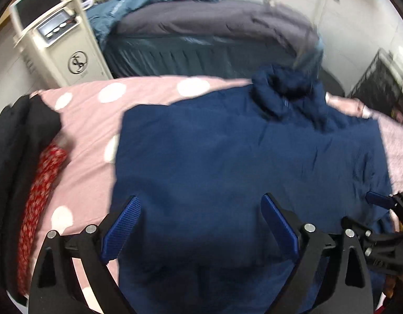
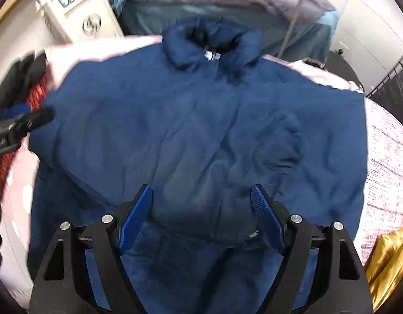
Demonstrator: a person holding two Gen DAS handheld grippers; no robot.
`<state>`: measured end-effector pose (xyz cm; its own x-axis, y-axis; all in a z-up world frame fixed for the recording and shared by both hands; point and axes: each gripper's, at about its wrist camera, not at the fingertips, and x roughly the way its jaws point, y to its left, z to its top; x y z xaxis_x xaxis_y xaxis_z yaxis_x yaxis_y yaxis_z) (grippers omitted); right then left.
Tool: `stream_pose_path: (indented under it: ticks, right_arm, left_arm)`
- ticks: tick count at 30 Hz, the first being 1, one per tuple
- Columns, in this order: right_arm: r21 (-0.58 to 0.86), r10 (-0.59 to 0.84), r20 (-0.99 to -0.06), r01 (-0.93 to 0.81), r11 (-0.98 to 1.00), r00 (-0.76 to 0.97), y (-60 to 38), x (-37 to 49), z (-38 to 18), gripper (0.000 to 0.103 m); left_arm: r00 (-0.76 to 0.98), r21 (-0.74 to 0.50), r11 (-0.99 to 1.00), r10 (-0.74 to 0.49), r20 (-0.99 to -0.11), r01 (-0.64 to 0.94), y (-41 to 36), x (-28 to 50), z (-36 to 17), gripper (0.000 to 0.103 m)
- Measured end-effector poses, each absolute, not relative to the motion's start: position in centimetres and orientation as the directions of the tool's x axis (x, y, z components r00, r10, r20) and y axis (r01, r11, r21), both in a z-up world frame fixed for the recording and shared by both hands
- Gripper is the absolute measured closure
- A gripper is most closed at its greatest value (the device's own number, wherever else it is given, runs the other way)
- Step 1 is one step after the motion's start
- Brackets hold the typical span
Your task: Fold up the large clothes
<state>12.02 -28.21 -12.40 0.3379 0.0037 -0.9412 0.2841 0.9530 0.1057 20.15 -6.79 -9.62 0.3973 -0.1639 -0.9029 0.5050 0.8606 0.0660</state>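
A large navy blue jacket (image 1: 227,157) lies spread on a pink bedcover with white dots (image 1: 91,120), its collar (image 2: 211,39) at the far end. My left gripper (image 1: 201,222) hangs above the jacket's near left part, its jaws wide apart and nothing between the blue pads. My right gripper (image 2: 201,209) hovers over the jacket's (image 2: 201,130) lower middle, open as well, with only cloth below it. The right gripper's tip (image 1: 382,201) shows at the right edge of the left wrist view. The left gripper's finger (image 2: 31,120) shows at the left edge of the right wrist view.
Black clothing (image 1: 15,144) and a red patterned cloth (image 1: 41,191) lie piled at the bed's left. A white appliance (image 1: 57,39) stands behind, beside a second bed with grey and teal covers (image 1: 201,41). A gold cloth (image 2: 390,261) lies at the right. A black wire rack (image 1: 379,83) stands far right.
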Motion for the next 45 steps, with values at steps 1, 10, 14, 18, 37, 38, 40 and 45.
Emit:
stream_pose_path:
  ticks: [1, 10, 14, 18, 37, 38, 40, 45]
  right_arm:
    - [0.108, 0.011, -0.947, 0.288, 0.951, 0.321, -28.5, 12.2, -13.3, 0.024]
    - [0.113, 0.050, -0.977, 0.304, 0.946, 0.206, -30.1, 15.1, -18.9, 0.010]
    - [0.092, 0.035, -0.984, 0.328, 0.940, 0.175, -30.1, 16.6, -20.2, 0.006]
    - [0.076, 0.007, -0.982, 0.357, 0.931, 0.190, -29.7, 17.0, -20.6, 0.005]
    - [0.195, 0.042, -0.942, 0.439, 0.877, 0.334, -31.6, 1.8, -15.0, 0.006]
    - [0.198, 0.048, -0.947, 0.462, 0.864, 0.317, -31.6, 0.1, -15.2, 0.006]
    - [0.205, 0.055, -0.954, 0.508, 0.837, 0.294, -32.2, -3.1, -15.8, 0.006]
    - [0.258, 0.102, -0.953, 0.584, 0.769, 0.286, -32.4, -11.7, -15.6, 0.016]
  left_arm:
    - [0.357, 0.066, 0.857, -0.142, -0.923, 0.511, -7.5, 20.6, -11.1, 0.008]
    - [0.267, 0.090, 0.849, -0.062, -0.962, 0.521, -8.3, 22.5, -17.3, 0.005]
    - [0.291, 0.099, 0.843, -0.070, -0.954, 0.529, -8.6, 22.6, -18.0, 0.005]
    - [0.311, 0.118, 0.846, -0.059, -0.948, 0.520, -8.6, 22.3, -18.3, 0.005]
    - [0.383, 0.085, 0.863, -0.131, -0.915, 0.497, -0.4, 13.1, -11.3, 0.006]
    - [0.367, 0.082, 0.873, -0.116, -0.923, 0.481, 1.2, 12.1, -11.5, 0.006]
    - [0.330, 0.070, 0.889, -0.095, -0.939, 0.453, 3.7, 11.2, -11.9, 0.006]
    - [0.283, 0.042, 0.932, -0.067, -0.957, 0.361, 10.1, 9.1, -12.7, 0.006]
